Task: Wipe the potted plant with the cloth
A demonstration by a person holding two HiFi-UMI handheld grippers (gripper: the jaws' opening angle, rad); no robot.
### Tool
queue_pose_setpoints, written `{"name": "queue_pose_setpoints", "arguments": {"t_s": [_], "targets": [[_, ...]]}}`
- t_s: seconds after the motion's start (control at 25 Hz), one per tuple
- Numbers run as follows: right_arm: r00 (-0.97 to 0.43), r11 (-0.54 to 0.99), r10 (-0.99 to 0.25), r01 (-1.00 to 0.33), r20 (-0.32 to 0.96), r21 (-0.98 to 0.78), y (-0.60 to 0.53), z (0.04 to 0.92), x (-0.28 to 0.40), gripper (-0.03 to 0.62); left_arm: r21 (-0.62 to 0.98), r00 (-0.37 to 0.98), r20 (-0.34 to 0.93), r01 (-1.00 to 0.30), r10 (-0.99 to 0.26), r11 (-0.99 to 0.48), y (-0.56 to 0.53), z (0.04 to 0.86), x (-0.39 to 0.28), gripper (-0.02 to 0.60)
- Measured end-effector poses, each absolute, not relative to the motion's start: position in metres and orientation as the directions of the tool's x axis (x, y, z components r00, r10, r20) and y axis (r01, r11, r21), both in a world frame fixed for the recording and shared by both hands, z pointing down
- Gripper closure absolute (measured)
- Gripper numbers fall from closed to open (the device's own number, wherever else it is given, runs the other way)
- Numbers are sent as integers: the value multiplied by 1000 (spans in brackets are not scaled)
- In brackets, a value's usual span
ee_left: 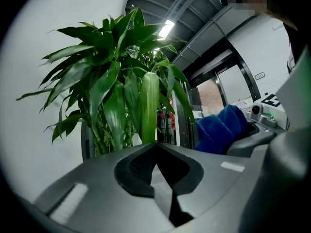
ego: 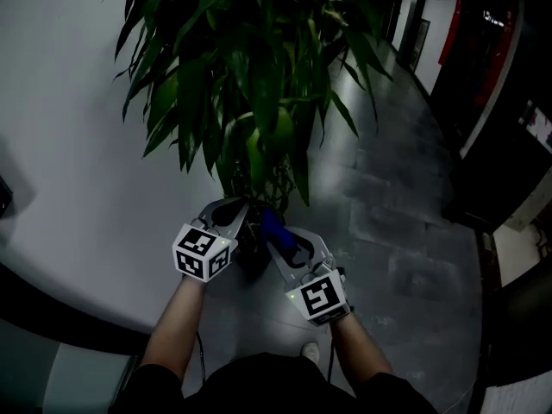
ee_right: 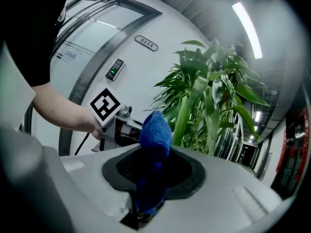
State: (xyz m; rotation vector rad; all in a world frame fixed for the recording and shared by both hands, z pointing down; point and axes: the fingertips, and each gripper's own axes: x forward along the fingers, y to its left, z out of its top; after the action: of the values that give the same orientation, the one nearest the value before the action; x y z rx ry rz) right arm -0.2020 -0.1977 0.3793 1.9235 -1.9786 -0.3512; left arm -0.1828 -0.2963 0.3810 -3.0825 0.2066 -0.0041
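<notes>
There's a number! In the right gripper view, a small plate (ee_right: 146, 43) high on the white wall above the door frame reads 5113. Just below, there's pale lettering (ee_right: 69, 56) on the glass panel, too faint to read. Over in the left gripper view, a little wall plate (ee_left: 259, 75) carries print too small to make out. Now the cubes: a black-and-white square marker (ego: 204, 253) on the left hand-held gripper (ego: 243, 205), and another marker (ego: 319, 297) on the right hand-held gripper (ego: 276, 234). Both are coded patterns, with no letters and no digits.
</notes>
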Motion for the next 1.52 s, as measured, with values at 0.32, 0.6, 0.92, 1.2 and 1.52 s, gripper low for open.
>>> {"name": "queue_pose_setpoints", "arguments": {"t_s": [0.32,0.6,0.92,1.2,1.52], "targets": [[-123,220,-966,-856,228,469,-154,411,-90,488,-47,949,-33,-315,-313,-948,-278,366,-112,575],[-112,152,-988,-817,105,556,-156,350,-23,488,-42,906,-76,-419,-416,-907,-277,329,-109,575],[-199,39,-966,-743,-165,668,-180,203,-82,488,-13,913,-134,-390,-385,-921,-297,282,-101,575],[-163,-45,-968,-628,-188,777,-204,171,-116,488,-57,931,-153,-344,-332,-937,-288,260,-99,575],[-164,12,-982,-554,-95,832,-225,205,-132,488,-71,952,-168,-269,-255,-960,-277,254,-97,575]]}}
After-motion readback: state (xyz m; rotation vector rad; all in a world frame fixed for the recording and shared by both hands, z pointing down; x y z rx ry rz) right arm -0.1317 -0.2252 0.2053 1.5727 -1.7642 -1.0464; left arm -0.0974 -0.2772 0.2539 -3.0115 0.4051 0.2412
